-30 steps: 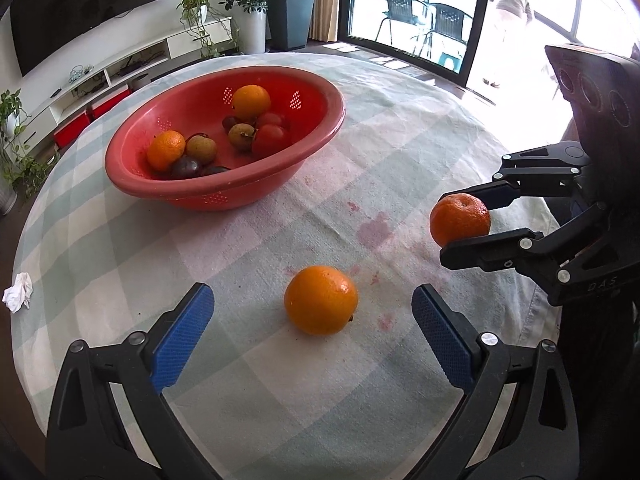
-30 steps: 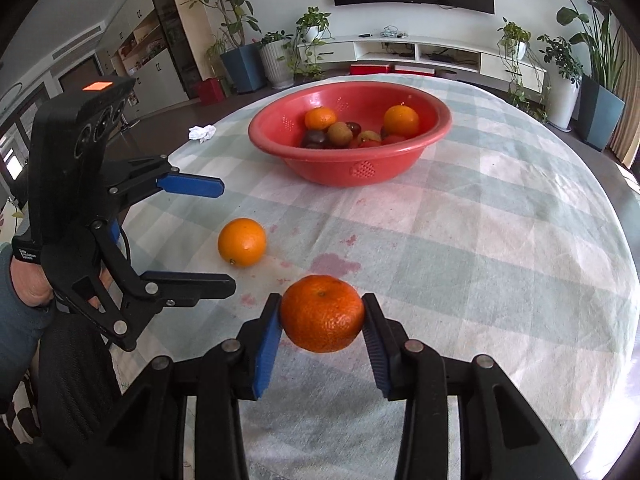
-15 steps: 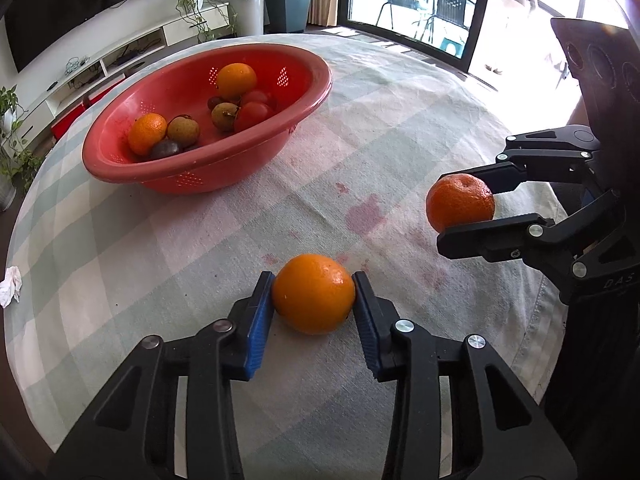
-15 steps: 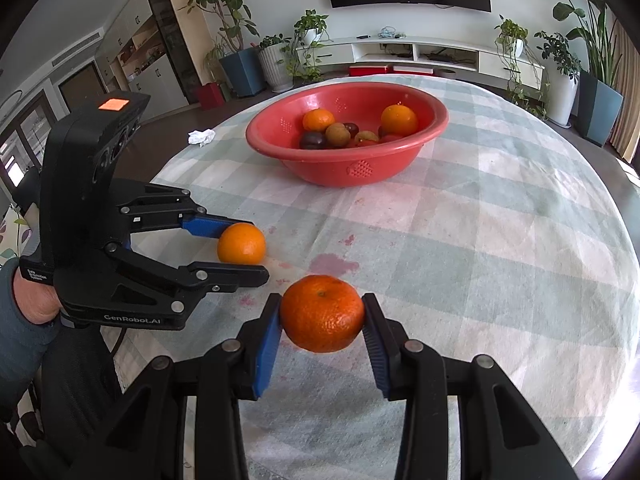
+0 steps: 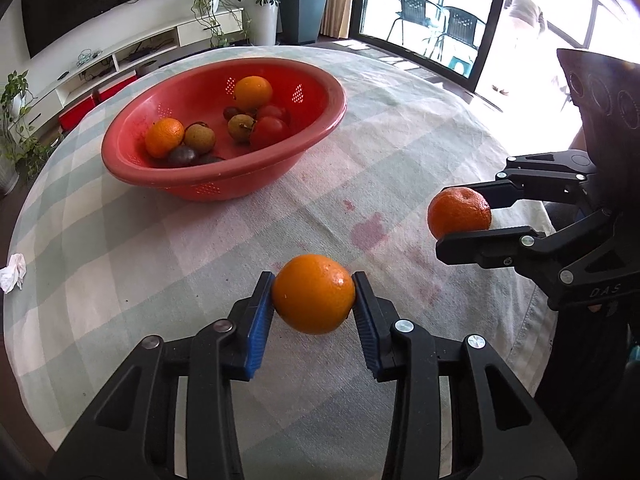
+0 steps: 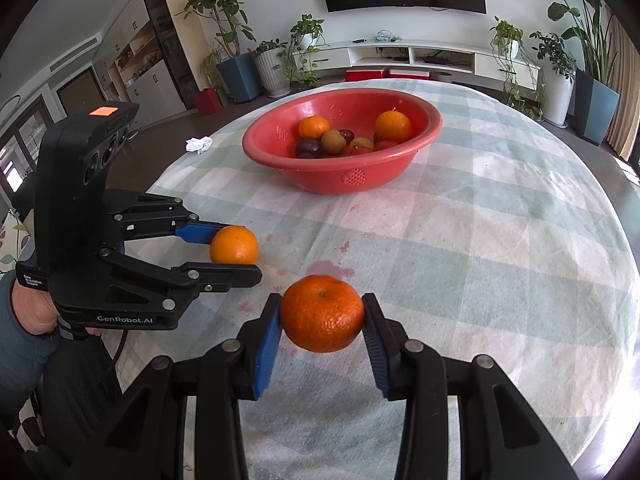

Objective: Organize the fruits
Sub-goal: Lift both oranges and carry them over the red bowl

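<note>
My left gripper [image 5: 314, 300] is shut on a smooth orange [image 5: 314, 294] just above the checked tablecloth; the orange also shows in the right wrist view [image 6: 234, 245]. My right gripper [image 6: 322, 320] is shut on a darker mandarin [image 6: 322, 313] and holds it above the cloth; the mandarin shows at the right of the left wrist view [image 5: 459, 212]. A red basin [image 5: 132, 168] stands further back and holds oranges, tomatoes and several small dark and brown fruits. It also shows in the right wrist view [image 6: 352, 178].
The round table [image 6: 520, 240] has a stained green-and-white cloth. A crumpled white tissue [image 5: 14, 272] lies at the table's left edge, also in the right wrist view [image 6: 199, 145]. Potted plants, a TV shelf and a glass door stand beyond.
My left gripper closed on the smooth orange and raised it slightly off the cloth. The right gripper kept hold of the mandarin and barely moved.
</note>
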`<state>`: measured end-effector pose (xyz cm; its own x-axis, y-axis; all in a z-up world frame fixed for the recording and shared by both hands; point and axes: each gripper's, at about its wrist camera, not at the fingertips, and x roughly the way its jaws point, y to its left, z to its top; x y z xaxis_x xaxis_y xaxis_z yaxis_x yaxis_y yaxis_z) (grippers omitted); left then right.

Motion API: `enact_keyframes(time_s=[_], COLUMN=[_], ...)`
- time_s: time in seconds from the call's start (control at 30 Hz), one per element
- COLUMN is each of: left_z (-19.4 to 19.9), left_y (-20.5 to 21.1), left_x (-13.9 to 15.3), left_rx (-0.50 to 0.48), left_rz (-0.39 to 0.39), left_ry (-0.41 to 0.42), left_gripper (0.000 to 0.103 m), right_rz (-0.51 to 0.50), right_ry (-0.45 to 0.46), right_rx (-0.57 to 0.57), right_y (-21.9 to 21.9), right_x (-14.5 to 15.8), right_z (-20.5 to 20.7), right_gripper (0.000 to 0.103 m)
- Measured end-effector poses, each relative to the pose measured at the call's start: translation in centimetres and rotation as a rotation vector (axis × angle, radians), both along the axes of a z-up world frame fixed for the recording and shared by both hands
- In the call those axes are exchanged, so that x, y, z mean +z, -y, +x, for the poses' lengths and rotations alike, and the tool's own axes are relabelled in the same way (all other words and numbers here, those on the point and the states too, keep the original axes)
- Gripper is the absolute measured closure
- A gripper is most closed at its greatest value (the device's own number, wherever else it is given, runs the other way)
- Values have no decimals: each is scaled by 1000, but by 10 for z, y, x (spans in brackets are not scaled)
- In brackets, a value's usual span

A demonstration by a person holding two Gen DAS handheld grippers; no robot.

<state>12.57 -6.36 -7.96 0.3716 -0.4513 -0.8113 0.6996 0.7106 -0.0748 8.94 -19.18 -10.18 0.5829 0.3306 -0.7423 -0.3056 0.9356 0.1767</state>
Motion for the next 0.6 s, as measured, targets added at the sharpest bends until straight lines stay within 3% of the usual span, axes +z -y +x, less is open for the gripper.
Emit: enact_keyframes(time_s=[0.33, 0.6], left_z=[-2, 22], left_y=[-8, -30], left_x=[40, 79], left_rx=[62, 155], left_rz=[-59, -114], left_ry=[82, 159], left_gripper=[67, 67], right_rz=[11, -3], right_ry=[21, 83], right_rx=[-11, -41], right_y=[0, 11], right_x=[12, 44], right_z=[3, 18], right_gripper=[61, 61])
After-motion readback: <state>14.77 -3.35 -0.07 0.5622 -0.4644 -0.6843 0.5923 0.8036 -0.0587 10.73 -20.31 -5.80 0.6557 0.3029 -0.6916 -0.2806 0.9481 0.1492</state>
